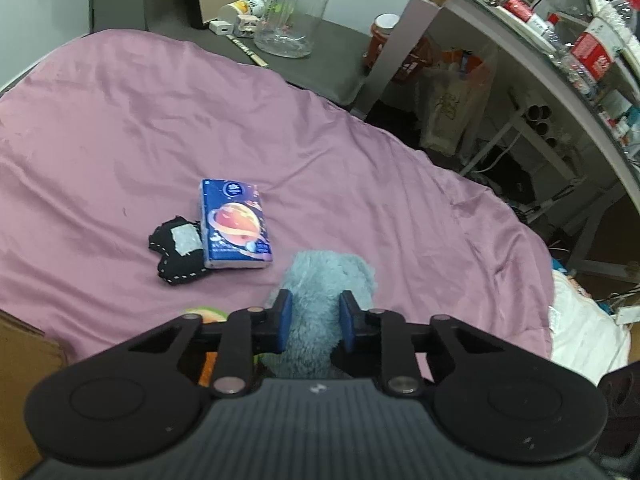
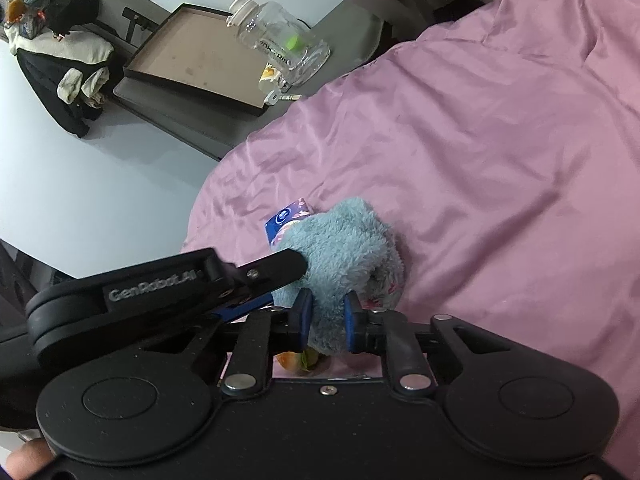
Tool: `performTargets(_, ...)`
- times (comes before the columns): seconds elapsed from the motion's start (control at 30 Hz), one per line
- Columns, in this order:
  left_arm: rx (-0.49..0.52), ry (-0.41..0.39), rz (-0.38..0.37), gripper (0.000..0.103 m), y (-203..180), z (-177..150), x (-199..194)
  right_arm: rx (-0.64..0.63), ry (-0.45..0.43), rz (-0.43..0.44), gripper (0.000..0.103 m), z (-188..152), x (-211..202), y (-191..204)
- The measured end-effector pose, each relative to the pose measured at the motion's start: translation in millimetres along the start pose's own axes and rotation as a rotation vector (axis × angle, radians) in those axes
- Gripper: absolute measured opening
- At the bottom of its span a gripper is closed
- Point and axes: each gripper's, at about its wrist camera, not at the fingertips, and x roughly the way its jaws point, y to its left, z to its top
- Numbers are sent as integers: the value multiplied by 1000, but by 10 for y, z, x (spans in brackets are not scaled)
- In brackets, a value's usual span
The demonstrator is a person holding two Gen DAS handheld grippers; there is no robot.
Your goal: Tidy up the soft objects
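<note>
A fluffy light-blue plush toy [image 1: 320, 304] lies on the pink bedsheet [image 1: 120, 120]. My left gripper [image 1: 316, 312] is shut on it, both blue pads pressed into the fur. In the right wrist view the same plush toy [image 2: 344, 248] is pinched by my right gripper [image 2: 326, 316], also shut on it, while the left gripper's fingers [image 2: 280, 266] bite into the toy from the left. A blue tissue pack [image 1: 236, 226] with a planet print and a black cloth piece [image 1: 178, 250] lie just beyond on the sheet. Something orange and green [image 1: 208, 314] peeks out under the left gripper.
A clear plastic jar [image 1: 294, 10] and small bottles stand on a grey surface past the bed. A cluttered desk [image 1: 540, 48] runs along the right, with bags beneath. A cardboard box edge [image 1: 20, 360] is at the lower left. A framed board [image 2: 200, 60] leans by the wall.
</note>
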Motion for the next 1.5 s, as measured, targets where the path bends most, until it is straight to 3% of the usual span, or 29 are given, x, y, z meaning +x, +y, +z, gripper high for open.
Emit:
performTargets(0.27, -21, 13, -72, 9, 2, -173, -259, -91, -13, 0, 5, -52, -325, 79)
performTargets(0.6, -24, 47, -90, 10, -43, -498, -419, -71, 22, -99, 0, -199, -647, -72)
performTargets(0.8, -28, 39, -103, 14, -79, -508, -417, -37, 12, -97, 0, -204, -660, -143)
performTargets(0.9, -26, 32, -92, 27, -87, -446, -397, -1, 22, -89, 0, -190, -620, -204)
performTargets(0.97, -22, 22, -89, 41, -105, -407, -363, 49, 30, -69, 10, -168, -602, -265)
performTargets(1.07, -6, 23, -96, 49, -134, -354, -258, 113, 23, -37, 22, -144, -585, -370)
performTargets(1.23, -16, 42, -93, 49, -94, -373, -49, 231, 14, 23, 22, -115, -533, -561)
performTargets(1.33, -32, 42, -144, 50, -84, -409, 28, 299, 4, 55, 26, -88, -506, -665)
performTargets(1.37, -32, 42, -158, 50, -96, -421, 52, 321, -2, 57, 31, -83, -499, -702)
performTargets(1.5, -59, 43, -192, 50, -113, -459, 146, 348, -13, 31, 32, -63, -464, -772)
